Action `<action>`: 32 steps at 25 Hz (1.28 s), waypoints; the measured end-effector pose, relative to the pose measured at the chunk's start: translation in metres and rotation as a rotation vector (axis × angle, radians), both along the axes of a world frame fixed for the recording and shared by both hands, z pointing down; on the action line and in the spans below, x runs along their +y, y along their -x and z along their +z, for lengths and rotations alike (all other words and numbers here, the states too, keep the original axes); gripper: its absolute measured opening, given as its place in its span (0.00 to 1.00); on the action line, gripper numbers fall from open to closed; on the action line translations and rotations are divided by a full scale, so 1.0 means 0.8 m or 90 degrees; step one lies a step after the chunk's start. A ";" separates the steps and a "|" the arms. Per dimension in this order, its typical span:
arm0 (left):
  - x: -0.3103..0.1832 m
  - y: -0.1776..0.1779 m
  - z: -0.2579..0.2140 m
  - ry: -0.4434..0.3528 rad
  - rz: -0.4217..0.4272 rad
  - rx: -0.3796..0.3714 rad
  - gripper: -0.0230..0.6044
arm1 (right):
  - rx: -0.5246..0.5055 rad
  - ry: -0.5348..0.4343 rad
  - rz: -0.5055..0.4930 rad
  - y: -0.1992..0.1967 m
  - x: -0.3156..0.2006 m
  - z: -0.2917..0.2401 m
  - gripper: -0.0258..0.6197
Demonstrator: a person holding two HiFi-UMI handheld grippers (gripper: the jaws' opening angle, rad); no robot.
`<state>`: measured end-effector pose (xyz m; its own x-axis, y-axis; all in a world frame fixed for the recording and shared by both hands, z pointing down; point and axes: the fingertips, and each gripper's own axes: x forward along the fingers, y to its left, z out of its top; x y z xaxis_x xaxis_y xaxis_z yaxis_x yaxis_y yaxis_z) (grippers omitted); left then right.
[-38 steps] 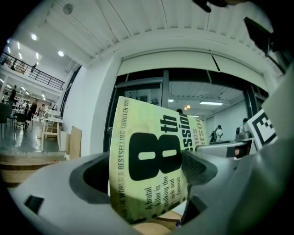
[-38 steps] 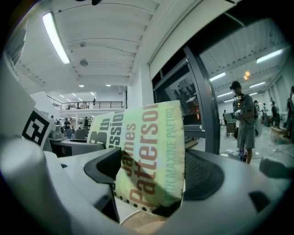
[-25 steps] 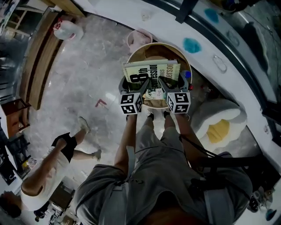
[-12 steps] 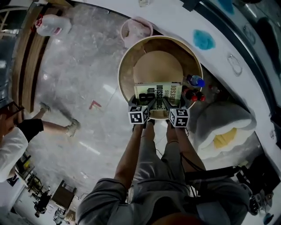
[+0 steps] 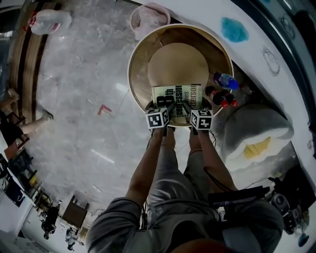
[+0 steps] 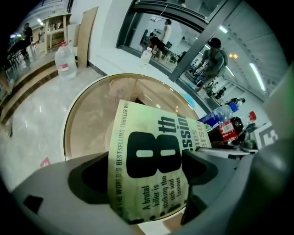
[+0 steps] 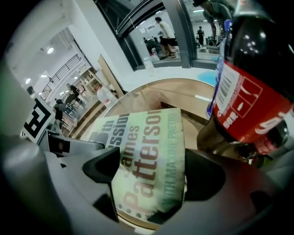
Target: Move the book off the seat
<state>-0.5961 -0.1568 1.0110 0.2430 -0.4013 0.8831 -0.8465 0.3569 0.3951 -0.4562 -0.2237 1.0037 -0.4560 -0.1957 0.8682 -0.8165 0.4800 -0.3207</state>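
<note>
A pale green paperback book (image 5: 178,96) with big black lettering hangs over the near part of a round wooden tub seat (image 5: 137,59). Both grippers hold its near edge. My left gripper (image 5: 167,106) is shut on the book's left part, seen in the left gripper view as the book (image 6: 151,151) clamped in the left gripper (image 6: 148,170). My right gripper (image 5: 189,106) is shut on the right part; in the right gripper view the book (image 7: 147,147) sits tilted in the right gripper (image 7: 150,170). Whether the book touches the seat cannot be told.
Cola bottles (image 5: 221,97) and a blue-capped bottle (image 5: 224,80) stand right of the seat; one cola bottle (image 7: 250,101) looms close beside the right gripper. A grey and yellow cushion (image 5: 256,136), a pink bin (image 5: 148,15), a water jug (image 5: 47,21) and a walking person's leg (image 5: 29,126) surround it.
The book, held by both grippers, has come from the seat's middle toward its near rim. The person on the left has walked farther away.
</note>
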 end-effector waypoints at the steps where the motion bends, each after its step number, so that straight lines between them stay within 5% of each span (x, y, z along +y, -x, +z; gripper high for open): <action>1: 0.002 -0.001 -0.001 0.002 0.001 0.000 0.79 | 0.014 -0.006 -0.009 -0.002 0.000 -0.002 0.67; 5: -0.003 0.010 -0.016 -0.017 0.024 -0.062 0.79 | 0.083 -0.099 -0.060 0.000 -0.022 -0.029 0.67; 12: -0.078 0.061 -0.156 -0.159 0.027 -0.189 0.79 | 0.014 -0.232 -0.066 0.057 -0.104 -0.162 0.67; 16: -0.141 0.072 -0.294 -0.258 0.040 -0.230 0.79 | -0.025 -0.304 -0.058 0.078 -0.158 -0.300 0.67; 22: -0.208 0.090 -0.580 -0.465 0.026 -0.289 0.79 | -0.131 -0.427 -0.037 0.108 -0.206 -0.556 0.67; 28: -0.191 0.092 -0.825 -0.624 -0.017 -0.362 0.79 | -0.234 -0.544 -0.063 0.117 -0.199 -0.793 0.67; 32: -0.158 0.086 -0.908 -0.712 -0.040 -0.385 0.79 | -0.268 -0.603 -0.093 0.110 -0.166 -0.874 0.67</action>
<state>-0.6646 -0.2832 0.2846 -0.1248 -0.9920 0.0201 -0.9900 0.1258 0.0641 -0.5445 -0.3562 0.3049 -0.7597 -0.6317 0.1545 -0.6402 0.7682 -0.0069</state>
